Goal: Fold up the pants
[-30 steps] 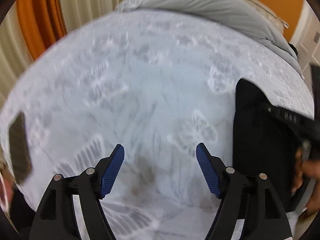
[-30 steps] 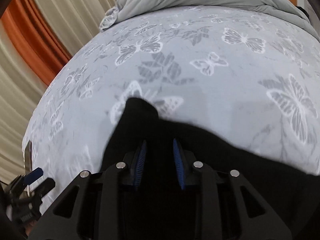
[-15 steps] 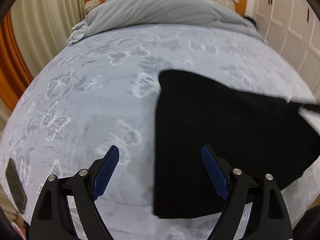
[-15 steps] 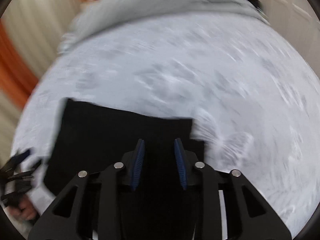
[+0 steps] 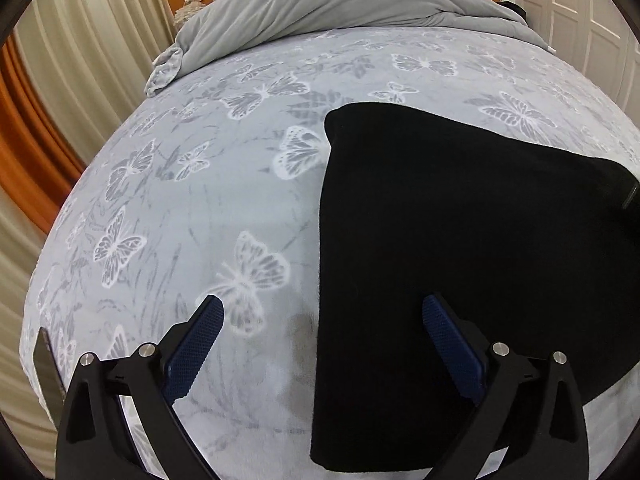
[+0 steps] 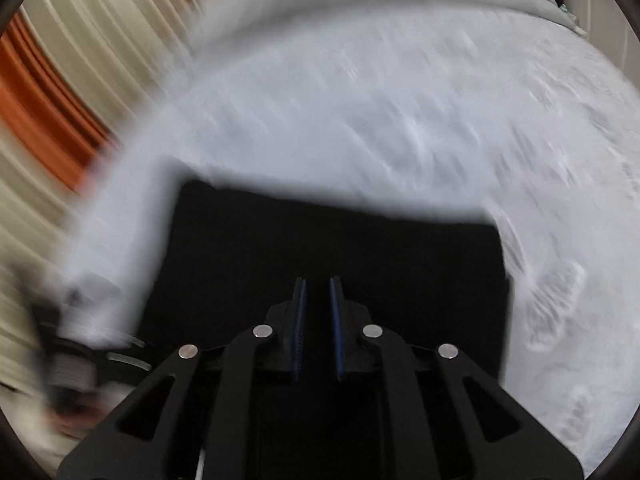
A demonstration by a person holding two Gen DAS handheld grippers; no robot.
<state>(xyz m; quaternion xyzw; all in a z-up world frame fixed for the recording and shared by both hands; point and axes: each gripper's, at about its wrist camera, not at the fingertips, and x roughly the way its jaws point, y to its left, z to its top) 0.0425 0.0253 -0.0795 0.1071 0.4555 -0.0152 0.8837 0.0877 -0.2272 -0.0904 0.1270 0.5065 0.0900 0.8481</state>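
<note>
Bed (image 5: 208, 208) fills both views, covered in a pale blue butterfly-print sheet; a grey duvet (image 5: 328, 4) is bunched along its far end. Landmark for what follows: the pants (image 5: 460, 248), a black, roughly rectangular slab lying flat on the sheet, apparently already doubled over at least once. Seen from the left wrist, the pants run from a rounded far corner toward the duvet down to a straight near edge close to the camera; their long left edge lies almost in line with the view, so the long axis reads as near-to-far, though fisheye bend makes this a judgement. Left tongs (image 5: 320, 320) stand spread wide and empty, straddling that left edge: one finger sits over bare sheet left of the pants, the other over the black cloth. Whether they touch the fabric cannot be told. Right tongs (image 6: 318, 304) are drawn nearly together with a thin slot between the pads, positioned over the near middle of the pants (image 6: 340, 248); the view is heavily motion-blurred and black on black, so whether cloth is pinched between them cannot be told. Left tongs look the better placed for the left edge; the next fold likely turns on carrying that edge or the near end across the slab. A thin dark flat object (image 5: 46, 364) lies at the bed's edge, well left of the pants.
</note>
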